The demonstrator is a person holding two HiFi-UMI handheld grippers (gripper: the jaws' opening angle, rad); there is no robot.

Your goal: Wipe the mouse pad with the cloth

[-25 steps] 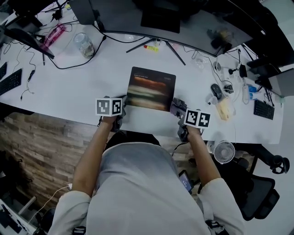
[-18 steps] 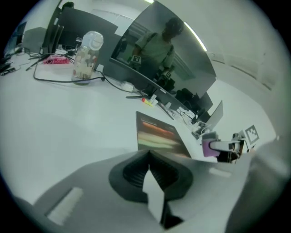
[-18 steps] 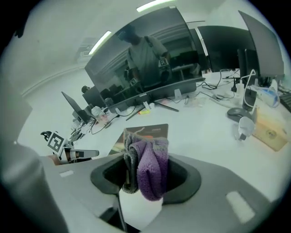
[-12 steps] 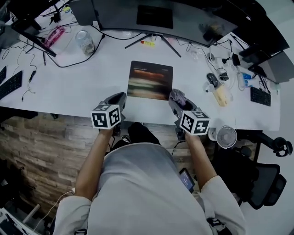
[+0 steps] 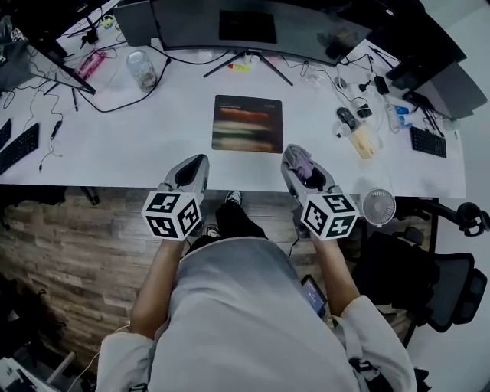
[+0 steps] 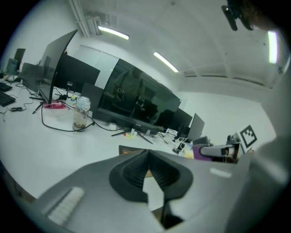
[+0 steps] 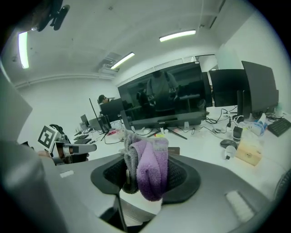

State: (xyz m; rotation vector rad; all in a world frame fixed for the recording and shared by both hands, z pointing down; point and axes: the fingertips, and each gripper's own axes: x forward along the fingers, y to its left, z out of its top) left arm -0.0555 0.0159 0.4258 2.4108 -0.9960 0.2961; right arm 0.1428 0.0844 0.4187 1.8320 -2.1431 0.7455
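The dark mouse pad (image 5: 246, 123) lies flat on the white desk (image 5: 115, 145), in front of the monitor stand. Both grippers hover at the desk's front edge, short of the pad's near corners. My left gripper (image 5: 194, 167) is shut with nothing in it; in the left gripper view (image 6: 148, 155) its pads meet, and the mouse pad (image 6: 128, 150) shows just beyond. My right gripper (image 5: 295, 162) is shut on a bunched purple and grey cloth (image 5: 301, 162). That cloth (image 7: 148, 167) fills the jaws in the right gripper view and hides most of the mouse pad (image 7: 174, 150).
A wide monitor (image 5: 245, 23) on a splayed stand sits behind the pad. A glass jar (image 5: 141, 70) and cables lie back left, a keyboard (image 5: 17, 147) far left. A mouse (image 5: 345, 117) and a beige box (image 5: 365, 140) sit right. A small fan (image 5: 378, 207) and office chair (image 5: 448, 283) stand beside the desk.
Both grippers have drawn back from the pad's near corners to the desk's front edge and the view has pulled away. The cloth stays in the right gripper.
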